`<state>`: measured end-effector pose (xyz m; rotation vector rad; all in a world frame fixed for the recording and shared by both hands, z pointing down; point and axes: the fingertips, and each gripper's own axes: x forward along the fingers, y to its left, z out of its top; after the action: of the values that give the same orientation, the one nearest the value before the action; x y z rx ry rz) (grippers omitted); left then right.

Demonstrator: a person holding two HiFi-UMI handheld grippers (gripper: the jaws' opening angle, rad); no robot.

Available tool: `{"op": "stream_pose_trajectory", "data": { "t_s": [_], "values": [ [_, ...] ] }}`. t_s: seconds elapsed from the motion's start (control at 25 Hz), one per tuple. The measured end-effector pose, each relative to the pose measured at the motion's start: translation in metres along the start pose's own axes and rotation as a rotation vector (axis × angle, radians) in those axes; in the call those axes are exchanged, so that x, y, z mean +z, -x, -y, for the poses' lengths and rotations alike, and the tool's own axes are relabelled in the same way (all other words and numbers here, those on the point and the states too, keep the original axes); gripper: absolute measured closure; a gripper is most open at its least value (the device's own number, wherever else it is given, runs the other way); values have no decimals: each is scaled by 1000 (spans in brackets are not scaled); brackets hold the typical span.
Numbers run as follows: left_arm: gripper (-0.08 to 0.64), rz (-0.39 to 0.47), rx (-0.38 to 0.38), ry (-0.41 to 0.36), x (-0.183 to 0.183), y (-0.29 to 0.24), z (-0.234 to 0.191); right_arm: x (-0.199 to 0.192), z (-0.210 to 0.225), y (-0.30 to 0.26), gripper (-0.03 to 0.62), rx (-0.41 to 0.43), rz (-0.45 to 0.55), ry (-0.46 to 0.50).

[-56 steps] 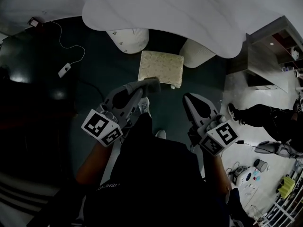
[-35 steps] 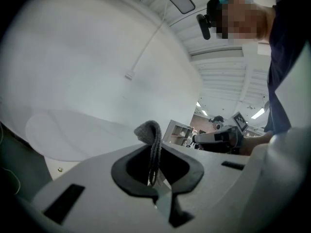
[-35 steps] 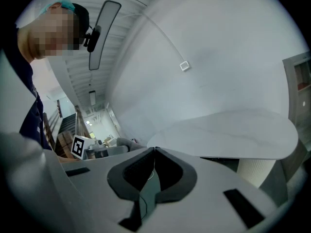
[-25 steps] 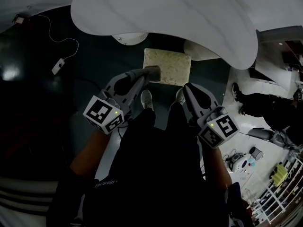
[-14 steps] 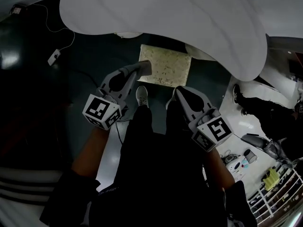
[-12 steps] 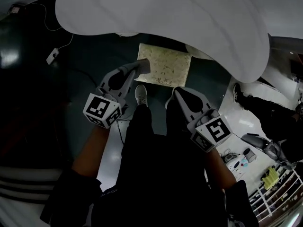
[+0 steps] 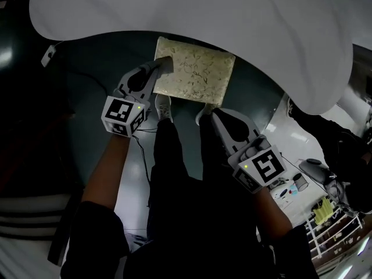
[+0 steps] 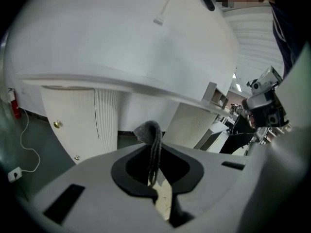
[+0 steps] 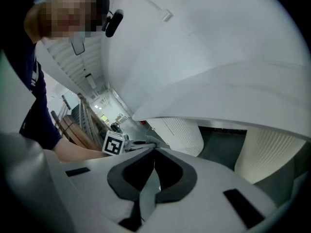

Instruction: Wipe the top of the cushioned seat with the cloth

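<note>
The cushioned seat (image 7: 197, 77) is a cream square with a leaf print, standing on the dark floor under the white table edge. My left gripper (image 7: 160, 67) is shut on a grey cloth (image 7: 168, 61) and holds it over the seat's near left corner. In the left gripper view the cloth (image 8: 148, 131) stands pinched upright between the jaws of the left gripper (image 8: 154, 154), with a strip of the seat (image 8: 164, 200) showing below. My right gripper (image 7: 214, 115) is shut on nothing, just short of the seat's near edge; its closed tips (image 9: 154, 152) point under the table.
A large white table top (image 7: 203, 16) overhangs the seat's far side, on ribbed white legs (image 8: 82, 123). The person's shoes (image 7: 163, 105) stand just before the seat. Another person (image 7: 334, 141) and clutter are at the right. A white cable (image 7: 49, 53) lies on the floor at the left.
The person has stepped closer to the seat. My left gripper has carried the cloth from in front of the seat to over its near left corner. The right gripper stayed shut.
</note>
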<state>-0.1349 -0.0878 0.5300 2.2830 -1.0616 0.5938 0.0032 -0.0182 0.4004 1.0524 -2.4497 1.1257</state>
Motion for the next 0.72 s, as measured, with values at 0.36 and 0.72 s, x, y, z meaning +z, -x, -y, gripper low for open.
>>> {"op": "stream_pose_trajectory", "data": {
  "t_s": [0.36, 0.72],
  "values": [
    [534, -130, 111, -126, -76, -81, -64, -70, 60, 4, 566, -73, -93, -62],
    [534, -238, 244, -279, -126, -124, -83, -102, 84, 16, 566, -91, -105, -120]
  ]
}}
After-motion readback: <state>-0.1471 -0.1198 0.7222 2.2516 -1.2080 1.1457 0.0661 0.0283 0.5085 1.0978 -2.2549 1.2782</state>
